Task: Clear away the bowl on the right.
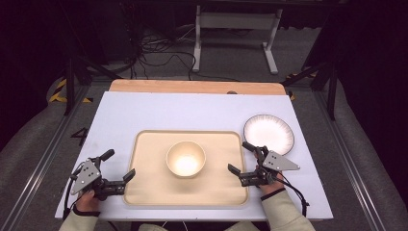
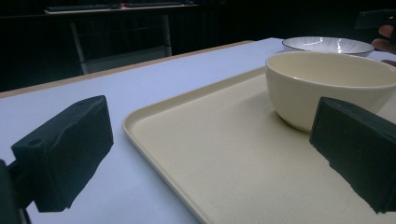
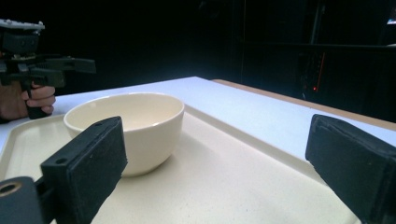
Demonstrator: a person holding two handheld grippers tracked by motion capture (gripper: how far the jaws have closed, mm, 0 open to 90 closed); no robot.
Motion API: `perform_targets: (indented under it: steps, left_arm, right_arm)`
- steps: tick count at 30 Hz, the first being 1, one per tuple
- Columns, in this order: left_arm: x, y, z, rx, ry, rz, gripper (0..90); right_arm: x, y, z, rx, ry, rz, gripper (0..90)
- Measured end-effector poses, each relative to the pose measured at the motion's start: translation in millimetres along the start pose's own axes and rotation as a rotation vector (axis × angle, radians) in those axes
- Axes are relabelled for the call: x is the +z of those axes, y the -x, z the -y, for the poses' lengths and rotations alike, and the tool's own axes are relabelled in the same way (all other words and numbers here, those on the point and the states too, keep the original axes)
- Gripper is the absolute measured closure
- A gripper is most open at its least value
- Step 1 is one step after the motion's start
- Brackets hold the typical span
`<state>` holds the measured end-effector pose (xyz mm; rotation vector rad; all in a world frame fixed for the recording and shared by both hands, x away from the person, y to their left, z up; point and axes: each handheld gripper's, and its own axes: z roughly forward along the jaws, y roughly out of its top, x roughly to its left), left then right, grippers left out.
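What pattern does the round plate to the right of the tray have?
The round white plate has fine dark lines radiating around its rim, with a plain white centre; the high view shows it best.

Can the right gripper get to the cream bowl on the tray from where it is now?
Probably yes. The right gripper is open at the tray's right edge, facing the cream bowl, with bare tray between them.

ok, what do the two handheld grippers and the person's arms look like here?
Both the left gripper and the right gripper are black, each with two blocky, matte black jaws and a grey three-cornered plate on top. A black cable trails from the right one toward the person. The sleeves are light beige with dark cuffs.
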<state>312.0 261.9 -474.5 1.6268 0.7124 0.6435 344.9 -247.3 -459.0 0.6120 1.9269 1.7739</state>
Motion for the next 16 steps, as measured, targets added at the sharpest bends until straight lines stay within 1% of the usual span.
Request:
perform_targets:
  steps: [9,13,16]
  left_arm:
    - [0.0,0.0,0.0,0.0,0.0,0.0,0.3]
    - [0.0,-0.1,0.0,0.001,0.0,0.0,0.3]
    - [0.0,-0.1,0.0,0.001,0.0,0.001,0.2]
  right_arm:
    - [0.9,0.3,0.7,-0.001,-0.008,0.005,5.3]
    - [1.3,0.9,0.9,0.015,-0.015,0.015,5.1]
    - [1.4,1.4,0.9,0.014,-0.013,0.016,4.9]
